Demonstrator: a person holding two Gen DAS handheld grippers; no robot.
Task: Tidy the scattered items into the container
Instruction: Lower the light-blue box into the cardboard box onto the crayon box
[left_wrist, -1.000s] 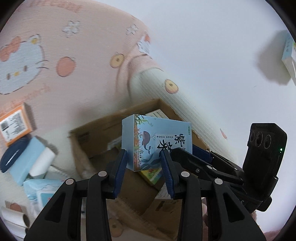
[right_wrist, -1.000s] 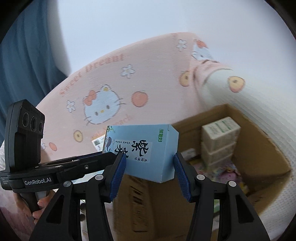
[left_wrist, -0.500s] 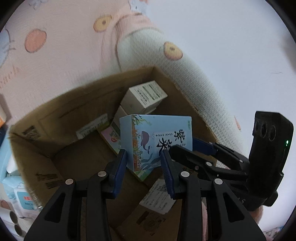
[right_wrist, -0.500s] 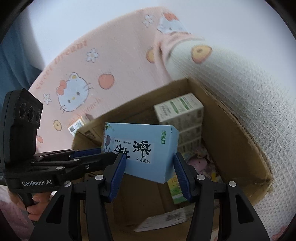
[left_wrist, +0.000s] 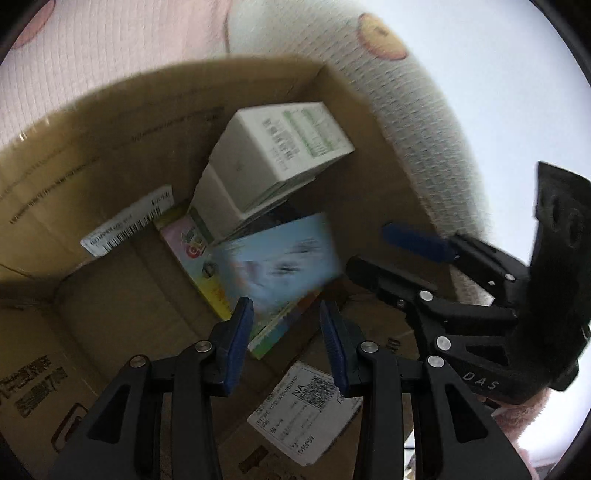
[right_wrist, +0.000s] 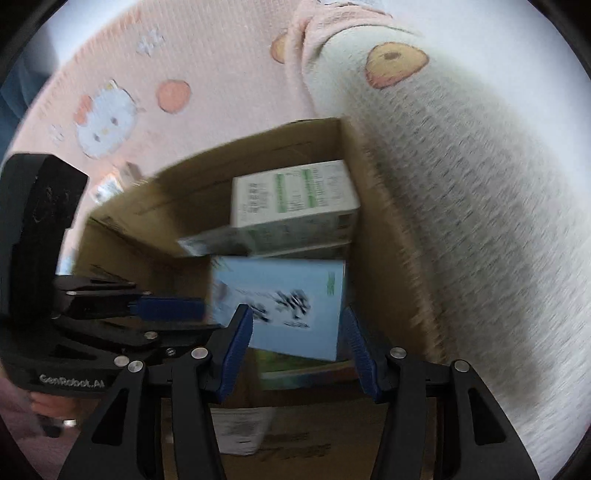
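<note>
A light blue box (left_wrist: 280, 266) with a whale print is blurred inside the brown cardboard box (left_wrist: 110, 122), apart from both grippers' pads. It lies over a colourful flat pack (left_wrist: 192, 251) below a stack of white and green cartons (left_wrist: 280, 155). My left gripper (left_wrist: 286, 332) is open just above the blue box. My right gripper (right_wrist: 299, 343) is open too, with the blue box (right_wrist: 284, 299) beyond its fingertips. The right gripper also shows in the left wrist view (left_wrist: 402, 254).
A pink Hello Kitty blanket (right_wrist: 147, 74) and a white knitted cover (right_wrist: 461, 184) surround the cardboard box. White shipping labels (left_wrist: 306, 406) sit on the box flaps. The other hand's gripper body (right_wrist: 44, 258) is at the left.
Both grippers moved down over the cardboard box and opened. The blue box left their pads and dropped into the box beside the white cartons.
</note>
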